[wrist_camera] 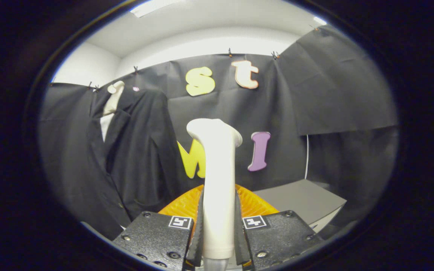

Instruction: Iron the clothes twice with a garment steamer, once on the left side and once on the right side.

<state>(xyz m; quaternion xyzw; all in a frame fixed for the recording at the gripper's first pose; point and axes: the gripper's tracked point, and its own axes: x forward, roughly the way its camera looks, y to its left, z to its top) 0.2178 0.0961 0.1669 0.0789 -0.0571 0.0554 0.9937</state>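
A white garment steamer (pixel 217 177) stands upright between my fingers, its flared head (pixel 214 132) pointing up beyond the tips. My gripper (pixel 218 222) is shut on the steamer's handle, with both fingers pressed against its sides. A dark suit jacket (pixel 134 158) hangs on a white mannequin torso (pixel 112 98) to the left of the steamer, against the black cloth wall. The steamer head is apart from the jacket, to its right.
An orange ribbed plate or tray (pixel 252 205) lies just ahead of the fingers, behind the steamer. A grey box or table top (pixel 303 199) sits to the right of it. A thin white cord (pixel 307 156) hangs down the wall on the right.
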